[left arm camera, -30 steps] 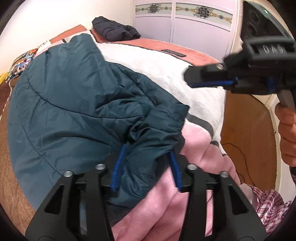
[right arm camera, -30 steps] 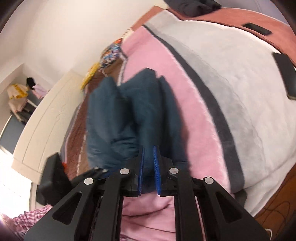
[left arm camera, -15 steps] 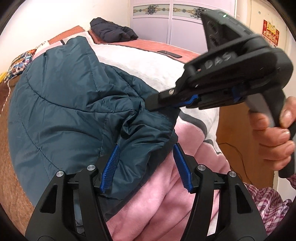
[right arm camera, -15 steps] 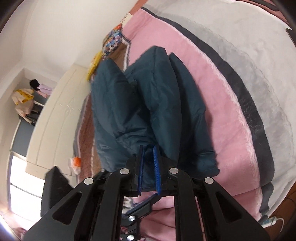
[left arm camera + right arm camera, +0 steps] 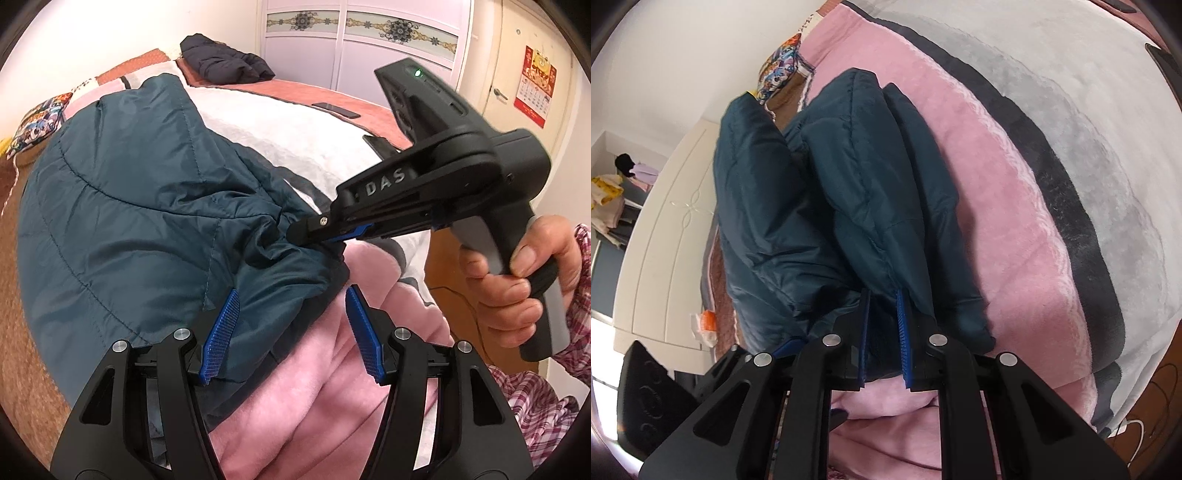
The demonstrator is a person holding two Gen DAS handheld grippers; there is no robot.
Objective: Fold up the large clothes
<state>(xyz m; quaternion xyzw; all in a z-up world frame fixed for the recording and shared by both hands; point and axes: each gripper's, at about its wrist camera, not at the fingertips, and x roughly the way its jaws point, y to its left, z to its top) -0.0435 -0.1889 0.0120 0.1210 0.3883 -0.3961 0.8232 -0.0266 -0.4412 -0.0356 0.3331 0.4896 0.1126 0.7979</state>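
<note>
From the left wrist, the teal jacket point(image 5: 140, 221) lies bunched on the pink blanket point(image 5: 314, 398). The left gripper point(image 5: 291, 328) is spread wide, its hem between the pads, ungripped. The right gripper point(image 5: 314, 232) reaches in level, pinching a fold.

From the right wrist, the right gripper point(image 5: 884, 332) clamps jacket point(image 5: 831, 206) fabric.

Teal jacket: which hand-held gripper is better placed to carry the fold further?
Probably the right hand-held gripper: it is shut on the teal jacket hem. The left hand-held gripper is open, holding nothing.
</note>
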